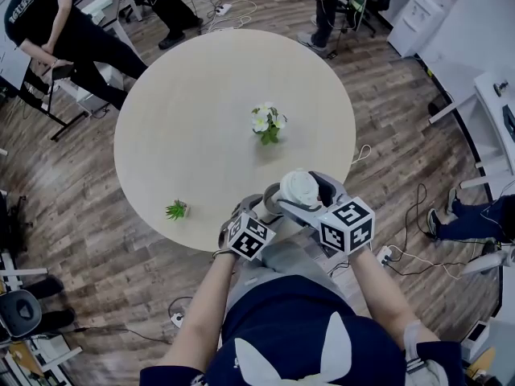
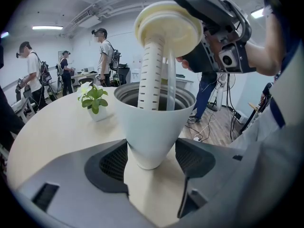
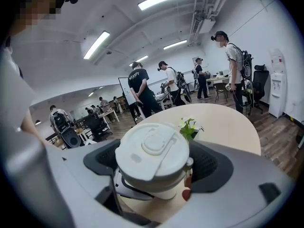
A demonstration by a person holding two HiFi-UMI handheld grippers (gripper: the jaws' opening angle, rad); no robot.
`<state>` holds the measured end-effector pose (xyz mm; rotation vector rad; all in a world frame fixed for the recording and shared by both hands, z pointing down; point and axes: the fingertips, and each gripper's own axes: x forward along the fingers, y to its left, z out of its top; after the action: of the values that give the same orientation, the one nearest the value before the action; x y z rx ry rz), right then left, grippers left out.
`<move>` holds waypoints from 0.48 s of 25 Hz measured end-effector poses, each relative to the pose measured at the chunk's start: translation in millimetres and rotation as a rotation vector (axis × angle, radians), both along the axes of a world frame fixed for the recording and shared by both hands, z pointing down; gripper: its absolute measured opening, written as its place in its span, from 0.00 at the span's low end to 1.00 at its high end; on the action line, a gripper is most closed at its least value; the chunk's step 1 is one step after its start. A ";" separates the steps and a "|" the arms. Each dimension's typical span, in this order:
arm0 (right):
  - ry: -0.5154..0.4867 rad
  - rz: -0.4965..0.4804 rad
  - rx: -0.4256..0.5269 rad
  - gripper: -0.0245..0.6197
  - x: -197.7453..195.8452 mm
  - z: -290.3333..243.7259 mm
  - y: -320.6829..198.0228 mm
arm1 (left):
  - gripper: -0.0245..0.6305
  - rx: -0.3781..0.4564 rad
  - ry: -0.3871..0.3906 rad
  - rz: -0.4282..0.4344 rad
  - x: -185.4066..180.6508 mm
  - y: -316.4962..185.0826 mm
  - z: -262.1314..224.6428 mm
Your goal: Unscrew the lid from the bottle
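Note:
The white bottle body (image 2: 152, 127) stands upright between my left gripper's (image 2: 151, 152) jaws, which are shut on its tapered base just above the round table (image 2: 57, 127). Its cream lid (image 2: 167, 26) is off the rim and held above the opening. A perforated tube (image 2: 151, 75) and a clear straw under the lid still reach down into the bottle. My right gripper (image 3: 154, 163) is shut on the lid (image 3: 153, 156). In the head view both grippers meet at the table's near edge, the lid (image 1: 299, 190) on top, the left gripper (image 1: 265, 207) below and left of it.
A small pot of white flowers (image 1: 267, 124) stands mid-table and a tiny green plant (image 1: 177, 210) sits near the left front edge of the table (image 1: 193, 119). Several people, desks and chairs ring the room, and a water dispenser (image 1: 418, 14) stands far right.

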<state>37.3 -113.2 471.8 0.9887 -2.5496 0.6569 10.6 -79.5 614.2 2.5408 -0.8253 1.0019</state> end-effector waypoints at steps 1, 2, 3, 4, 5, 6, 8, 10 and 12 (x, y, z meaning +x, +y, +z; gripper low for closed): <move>-0.005 0.009 0.002 0.74 0.7 -1.6 -0.5 | 0.53 0.000 -0.001 -0.001 -0.3 -0.3 -0.3; -0.010 0.019 0.005 0.74 1.5 -3.2 -1.3 | 0.53 0.000 -0.002 -0.002 -0.5 -0.8 -0.7; -0.015 0.030 0.009 0.74 2.6 -4.8 -2.4 | 0.53 0.001 -0.002 -0.003 -0.5 -1.2 -1.0; -0.019 0.042 0.013 0.74 3.8 -6.1 -3.6 | 0.53 0.001 -0.002 -0.004 -0.4 -1.3 -1.0; -0.022 0.053 0.017 0.74 5.1 -7.1 -4.4 | 0.53 0.001 -0.002 -0.005 -0.1 -1.1 -0.7; -0.025 0.064 0.019 0.74 6.3 -8.1 -4.8 | 0.53 0.001 -0.002 -0.007 0.0 -0.6 -0.3; -0.035 0.086 0.019 0.74 8.1 -10.9 -5.5 | 0.53 -0.001 -0.001 -0.009 -0.4 -0.1 -0.1; -0.053 0.109 0.018 0.74 9.3 -15.0 -5.6 | 0.53 -0.001 0.001 -0.012 -1.4 -0.1 -0.5; -0.070 0.130 0.020 0.74 10.6 -18.8 -3.8 | 0.53 0.002 0.004 -0.015 -2.1 0.2 -1.2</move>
<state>47.9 -117.0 453.0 1.1664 -2.5731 0.7142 8.5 -79.3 613.0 2.5333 -0.8436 0.9920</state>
